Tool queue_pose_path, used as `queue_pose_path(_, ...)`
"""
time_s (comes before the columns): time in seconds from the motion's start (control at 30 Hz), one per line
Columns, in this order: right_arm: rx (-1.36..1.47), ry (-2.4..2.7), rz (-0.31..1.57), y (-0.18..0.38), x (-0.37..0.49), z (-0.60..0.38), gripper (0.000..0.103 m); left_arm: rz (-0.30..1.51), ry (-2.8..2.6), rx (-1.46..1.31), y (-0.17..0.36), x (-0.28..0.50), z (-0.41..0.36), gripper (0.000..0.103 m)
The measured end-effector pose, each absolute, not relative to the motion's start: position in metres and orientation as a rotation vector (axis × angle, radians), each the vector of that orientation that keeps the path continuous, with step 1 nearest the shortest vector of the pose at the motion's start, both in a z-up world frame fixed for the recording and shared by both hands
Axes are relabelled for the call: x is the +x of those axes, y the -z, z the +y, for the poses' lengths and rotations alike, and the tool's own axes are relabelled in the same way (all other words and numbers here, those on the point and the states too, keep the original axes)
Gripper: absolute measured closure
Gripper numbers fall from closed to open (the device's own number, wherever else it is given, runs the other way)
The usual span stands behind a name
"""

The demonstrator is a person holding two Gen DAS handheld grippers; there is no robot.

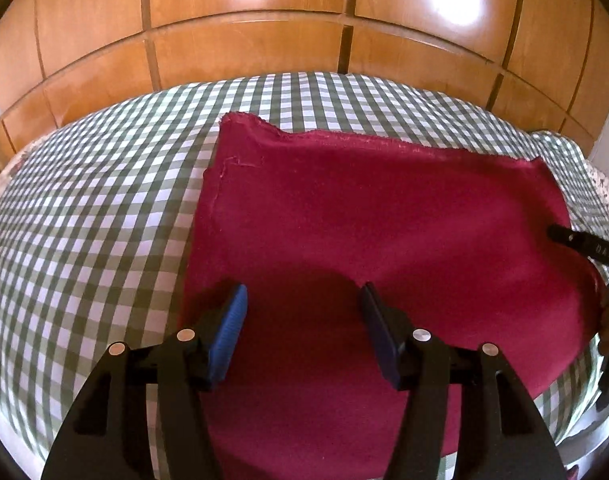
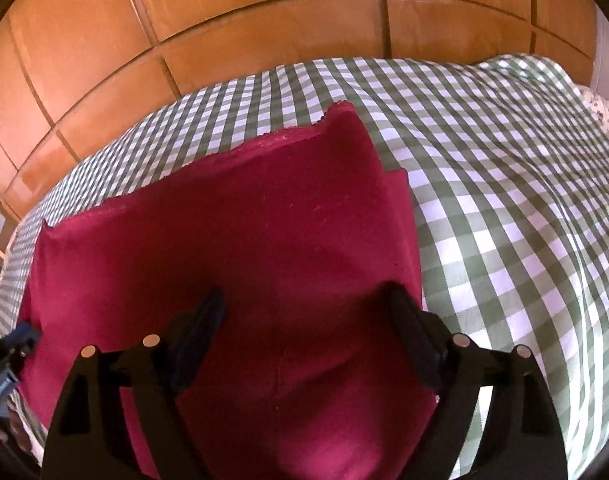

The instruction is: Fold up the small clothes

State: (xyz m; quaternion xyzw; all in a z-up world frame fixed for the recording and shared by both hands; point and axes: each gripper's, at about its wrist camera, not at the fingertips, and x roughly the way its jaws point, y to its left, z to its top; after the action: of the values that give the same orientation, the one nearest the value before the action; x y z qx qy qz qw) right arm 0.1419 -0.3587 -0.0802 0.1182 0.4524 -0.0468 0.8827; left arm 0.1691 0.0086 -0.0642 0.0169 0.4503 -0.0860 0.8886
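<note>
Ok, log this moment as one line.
task: fold small clothes | red cloth: flat on checked bedcover | left gripper: open, over cloth | right gripper: open, over cloth | nothing gripped

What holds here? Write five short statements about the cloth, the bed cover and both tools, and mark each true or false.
1. The red cloth lies on a green-and-white checked cover. True.
2. The left tool is clamped on the cloth. False: its jaws are open above it.
3. The right tool is open. True.
4. The cloth is blue. False: it is dark red.
5. A wooden panelled wall stands behind the bed. True.
</note>
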Motion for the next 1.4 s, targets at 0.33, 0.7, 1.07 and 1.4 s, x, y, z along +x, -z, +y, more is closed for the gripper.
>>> queue_pose_path(0.33,0.242,0.103,0.942,0.074,0.14,-0.355,0.016,0.894,0.181,-0.002,0.045,0.151,0.014,0.039)
queue_pose_path(0.7,0.301,0.113,0.923,0.06,0.126,-0.358,0.015,0.883,0.195,0.004,0.038,0.132,0.012,0.039)
queue_pose_path(1.07,0.494,0.145,0.935,0.062,0.087,-0.402,0.01,0.951,0.264,-0.09,0.051,0.124,0.019,0.039)
queue_pose_path(1.4,0.548,0.042,0.983,0.074,0.074,-0.391,0.042,0.985,0.317,-0.209,0.058,0.128,0.028,0.039)
